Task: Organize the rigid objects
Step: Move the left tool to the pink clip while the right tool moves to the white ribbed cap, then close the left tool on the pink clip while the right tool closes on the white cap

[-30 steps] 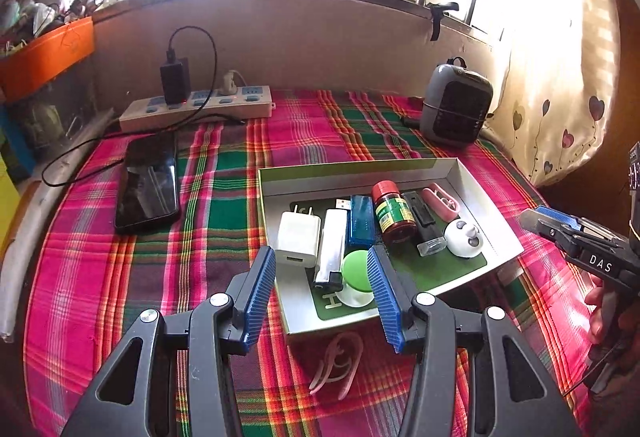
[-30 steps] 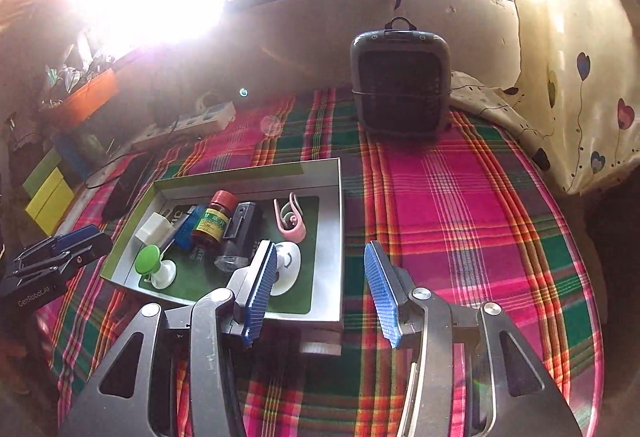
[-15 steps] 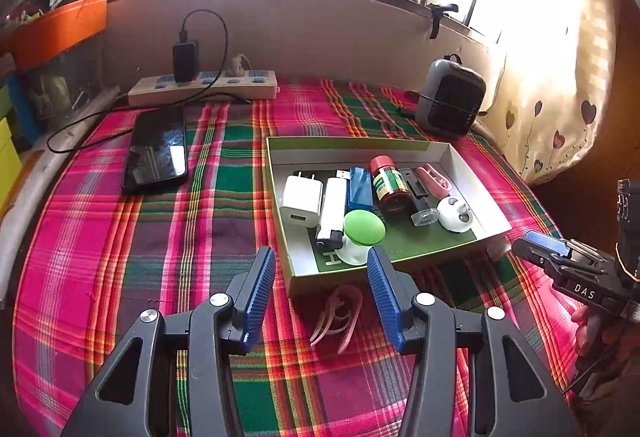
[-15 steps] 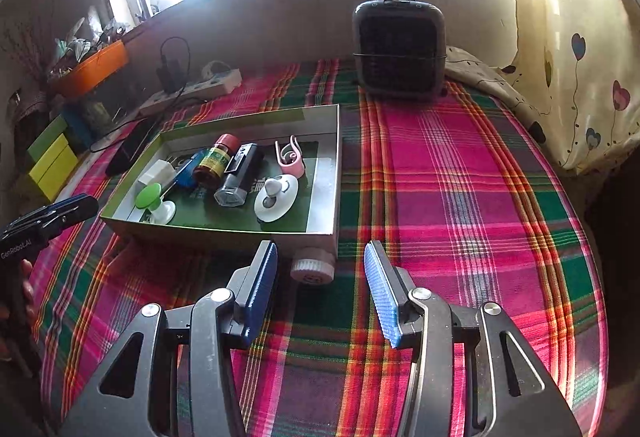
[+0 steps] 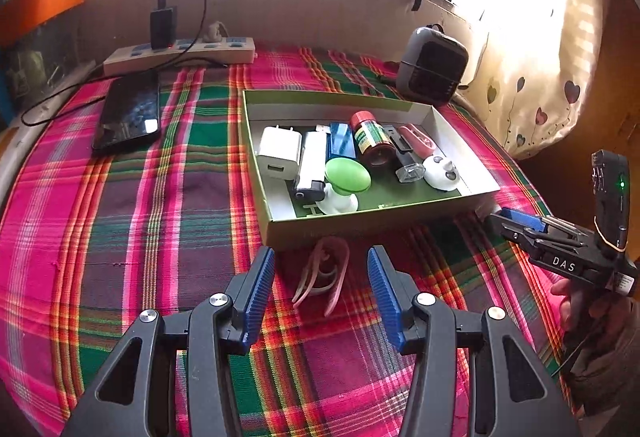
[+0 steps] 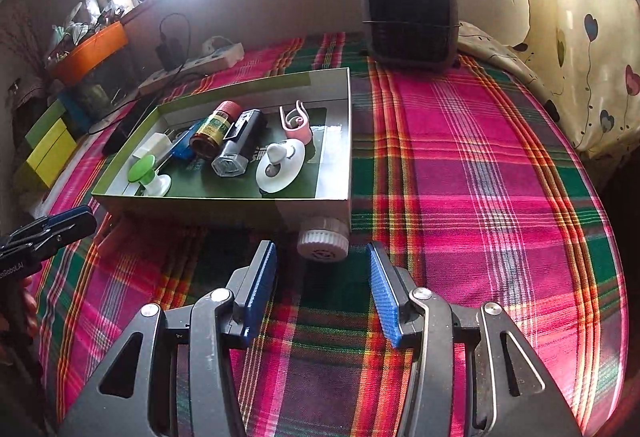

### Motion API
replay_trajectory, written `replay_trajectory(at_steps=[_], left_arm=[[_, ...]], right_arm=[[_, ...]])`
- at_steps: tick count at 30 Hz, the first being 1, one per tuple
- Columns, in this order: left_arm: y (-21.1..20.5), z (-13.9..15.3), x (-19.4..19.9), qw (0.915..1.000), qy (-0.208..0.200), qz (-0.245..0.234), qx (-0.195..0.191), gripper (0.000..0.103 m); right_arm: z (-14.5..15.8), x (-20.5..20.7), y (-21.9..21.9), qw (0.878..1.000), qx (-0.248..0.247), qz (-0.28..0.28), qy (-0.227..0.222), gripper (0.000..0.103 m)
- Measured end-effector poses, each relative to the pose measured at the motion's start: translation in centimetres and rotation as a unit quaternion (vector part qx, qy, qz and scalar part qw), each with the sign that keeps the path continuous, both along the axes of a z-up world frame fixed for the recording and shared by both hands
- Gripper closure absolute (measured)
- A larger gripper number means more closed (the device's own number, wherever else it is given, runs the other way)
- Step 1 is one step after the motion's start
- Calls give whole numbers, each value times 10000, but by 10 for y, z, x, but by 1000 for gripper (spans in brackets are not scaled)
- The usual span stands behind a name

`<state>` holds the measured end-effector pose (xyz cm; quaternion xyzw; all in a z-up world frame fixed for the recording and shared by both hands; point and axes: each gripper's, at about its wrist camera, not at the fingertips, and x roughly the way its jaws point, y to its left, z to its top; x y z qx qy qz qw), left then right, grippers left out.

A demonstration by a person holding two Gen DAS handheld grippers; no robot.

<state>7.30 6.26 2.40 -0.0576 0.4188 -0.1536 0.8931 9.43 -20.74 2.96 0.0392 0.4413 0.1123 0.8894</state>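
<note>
A shallow green-edged box (image 5: 280,233) on the plaid cloth holds a white charger (image 5: 278,153), a green-topped knob (image 5: 346,177), a red-capped bottle (image 5: 368,137), a white round piece (image 5: 440,173) and other small items. A pale pink curved clip (image 5: 324,273) lies on the cloth just outside the box's near wall, and my left gripper (image 5: 321,265) stands open around it without touching. In the right wrist view a white ribbed cap (image 6: 323,243) lies against the box's (image 6: 224,207) near corner. My right gripper (image 6: 322,261) hangs open just in front of the cap.
A black phone (image 5: 128,113) and a power strip (image 5: 180,55) with a plugged charger lie at the back left. A small grey heater (image 6: 410,17) stands at the back. An orange bin (image 6: 90,51) sits on the left ledge. A curtain (image 6: 592,37) hangs at right.
Both grippers have drawn back from over the box and sunk toward the cloth. The pink clip now sits between my left fingers and the white cap lies ahead of my right fingers.
</note>
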Motion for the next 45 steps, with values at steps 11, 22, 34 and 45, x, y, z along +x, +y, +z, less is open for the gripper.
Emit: replay_trajectory(at_steps=[11, 22, 34, 45], left_arm=[[-11, -11, 5, 9997, 149, -127, 157, 55], [-21, -17, 9, 9985, 165, -154, 499, 55], [-21, -17, 9, 9982, 115, -50, 589, 63], [-22, -16, 6, 9982, 106, -28, 583, 79]], right_arm=[[-4, 9, 4, 9998, -196, 19, 43, 53], [-6, 16, 12, 9991, -411, 85, 40, 53], [-7, 16, 8, 9994, -338, -38, 34, 54], [-6, 13, 7, 9994, -347, -58, 18, 75]])
